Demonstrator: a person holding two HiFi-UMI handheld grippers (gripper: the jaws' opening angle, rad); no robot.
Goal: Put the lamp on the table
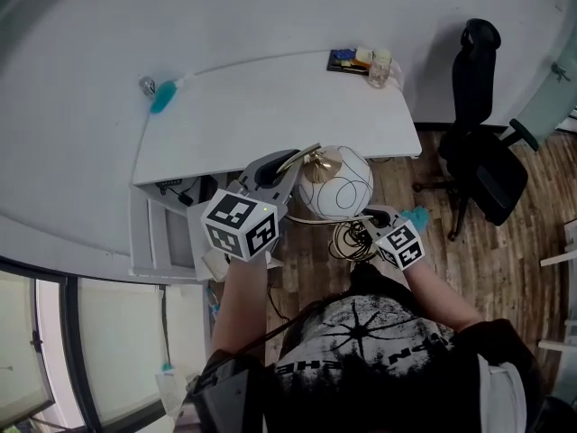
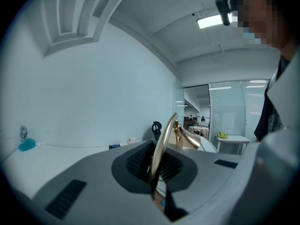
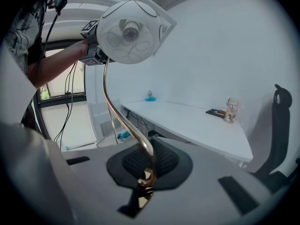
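The lamp has a white globe shade (image 1: 335,182) with thin black lines and a curved gold stem (image 3: 119,111). I hold it in the air in front of the white table (image 1: 270,115), off its near edge. My left gripper (image 1: 290,164) is shut on the gold stem (image 2: 161,149) close to the shade. My right gripper (image 1: 371,218) is shut on the stem's lower end, as the right gripper view (image 3: 149,170) shows. In that view the shade (image 3: 129,32) hangs high, with the left gripper's marker cube beside it. The lamp's base is hidden.
On the table lie a blue brush (image 1: 162,96) at the far left, and a glass jar (image 1: 380,69) and a dark tray (image 1: 347,59) at the far right. A black office chair (image 1: 482,152) stands to the right. Coiled cable (image 1: 347,240) lies on the wooden floor.
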